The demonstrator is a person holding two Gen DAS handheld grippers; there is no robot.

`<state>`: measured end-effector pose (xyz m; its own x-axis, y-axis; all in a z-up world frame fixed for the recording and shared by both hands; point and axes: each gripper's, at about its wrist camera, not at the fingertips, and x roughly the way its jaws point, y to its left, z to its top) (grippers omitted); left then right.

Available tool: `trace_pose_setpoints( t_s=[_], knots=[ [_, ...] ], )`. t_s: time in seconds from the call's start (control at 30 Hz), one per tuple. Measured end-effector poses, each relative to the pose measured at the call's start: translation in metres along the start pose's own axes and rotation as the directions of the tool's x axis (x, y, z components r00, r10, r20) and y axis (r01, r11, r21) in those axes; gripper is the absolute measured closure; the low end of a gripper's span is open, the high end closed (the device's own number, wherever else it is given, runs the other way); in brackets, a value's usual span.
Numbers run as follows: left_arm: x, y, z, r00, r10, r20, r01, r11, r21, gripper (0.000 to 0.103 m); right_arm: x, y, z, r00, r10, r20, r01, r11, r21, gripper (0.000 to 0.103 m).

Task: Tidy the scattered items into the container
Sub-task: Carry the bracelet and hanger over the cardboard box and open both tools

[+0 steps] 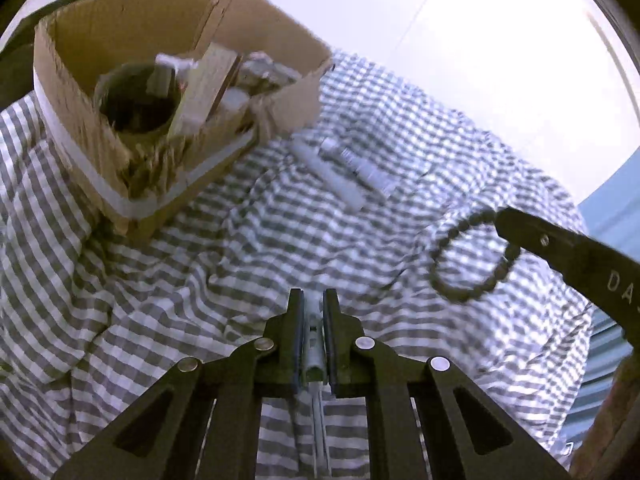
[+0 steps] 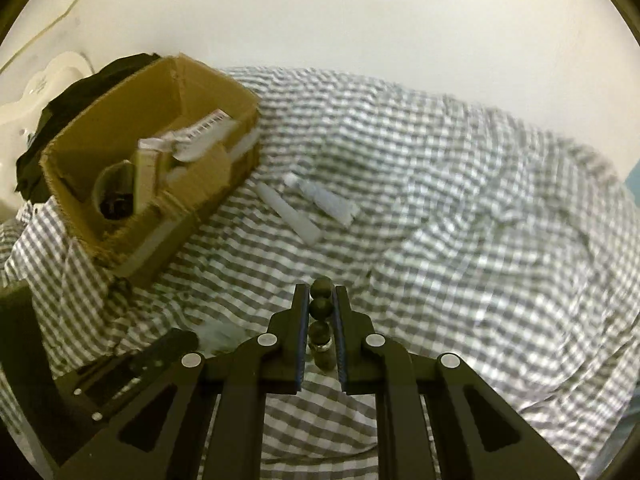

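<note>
Two grippers, both clamped on sth. Left gripper [image 1: 313,312]: jaws narrow, pads pinched on a thin grey pen-like stick [image 1: 313,344] that runs down between the fingers and out below them; can't tell exactly what it is. Right gripper [image 2: 322,300]: jaws narrow too, closed on a dark bead bracelet [image 2: 321,308], w/ several round beads stacked in the gap. In the left wrist view the same bracelet [image 1: 464,256] hangs as a loop from the right gripper's tip [image 1: 508,220], above the cloth, apart from it.

Under both: checked grey-white cloth [image 1: 200,280], rumpled, covering the whole work area.

Mid-distance, on the cloth: two pale items side by side, near each other but not touching as far as I can see: a plain white stick-like bar [image 2: 289,213] and a small white tube [image 2: 326,200] w/ a cap at its far end. Both lie just right of the box, outside it.

Further, left side: open cardboard box [image 2: 224,92], white tape band around its lower wall, ragged near corner. Inside: a round cardboard cup or roll [image 2: 116,192] standing upright w/ dark contents, a flat box or card w/ printed marks [image 2: 208,126] leaning tilted, plus other pale bits too blurred to name.

Behind the box: dark fabric [image 2: 80,92], then a white object [image 2: 48,80] against the pale wall [image 2: 360,20].
</note>
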<state>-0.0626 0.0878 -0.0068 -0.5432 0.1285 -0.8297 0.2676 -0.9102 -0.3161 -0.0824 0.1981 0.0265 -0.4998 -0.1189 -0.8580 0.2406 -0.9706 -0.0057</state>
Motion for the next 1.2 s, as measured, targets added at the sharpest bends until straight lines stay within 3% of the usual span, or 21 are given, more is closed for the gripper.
trace_pose_setpoints(
  t_s=[0.2, 0.33, 0.43, 0.57, 0.8, 1.0, 1.1, 1.13, 1.17, 1.2],
  knots=[
    [-0.038, -0.003, 0.029, 0.996, -0.061, 0.072, 0.061, 0.998, -0.005, 0.094, -0.025, 0.029, 0.037, 0.999, -0.005, 0.048, 0.009, 0.996, -0.088, 0.092],
    [-0.072, 0.001, 0.066, 0.980, -0.084, 0.182, 0.089, 0.996, -0.018, 0.094, -0.044, 0.051, 0.069, 0.995, 0.017, 0.093, -0.003, 0.989, -0.145, 0.092],
    [-0.093, 0.015, 0.096, 0.965, -0.083, 0.250, 0.099, 0.993, -0.056, 0.094, -0.051, 0.066, 0.091, 0.993, 0.049, 0.108, -0.030, 0.985, -0.173, 0.092],
    [-0.106, 0.048, 0.131, 0.950, -0.014, 0.312, 0.047, 0.994, -0.098, 0.094, -0.050, 0.098, 0.122, 0.987, 0.105, 0.118, -0.077, 0.971, -0.227, 0.092],
    [-0.070, 0.124, 0.158, 0.960, 0.109, 0.260, -0.057, 0.979, -0.198, 0.094, 0.004, 0.154, 0.147, 0.983, 0.172, 0.058, -0.151, 0.951, -0.271, 0.092],
    [-0.046, 0.142, 0.163, 0.968, 0.104, 0.229, -0.063, 0.982, -0.179, 0.093, 0.052, 0.172, 0.145, 0.978, 0.209, 0.000, -0.202, 0.946, -0.254, 0.092],
    [-0.042, 0.139, 0.164, 0.970, 0.122, 0.210, -0.090, 0.984, -0.153, 0.091, 0.054, 0.169, 0.146, 0.977, 0.214, 0.011, -0.205, 0.950, -0.235, 0.075],
    [-0.040, 0.137, 0.163, 0.970, 0.130, 0.204, -0.101, 0.984, -0.146, 0.082, 0.052, 0.165, 0.147, 0.977, 0.214, 0.020, -0.203, 0.952, -0.230, 0.068],
    [-0.040, 0.135, 0.163, 0.971, 0.136, 0.198, -0.109, 0.984, -0.140, 0.063, 0.048, 0.161, 0.148, 0.977, 0.213, 0.031, -0.201, 0.954, -0.223, 0.067],
    [-0.042, 0.134, 0.163, 0.970, 0.143, 0.197, -0.117, 0.983, -0.139, 0.052, 0.045, 0.157, 0.149, 0.977, 0.209, 0.040, -0.196, 0.956, -0.220, 0.067]
  ],
)
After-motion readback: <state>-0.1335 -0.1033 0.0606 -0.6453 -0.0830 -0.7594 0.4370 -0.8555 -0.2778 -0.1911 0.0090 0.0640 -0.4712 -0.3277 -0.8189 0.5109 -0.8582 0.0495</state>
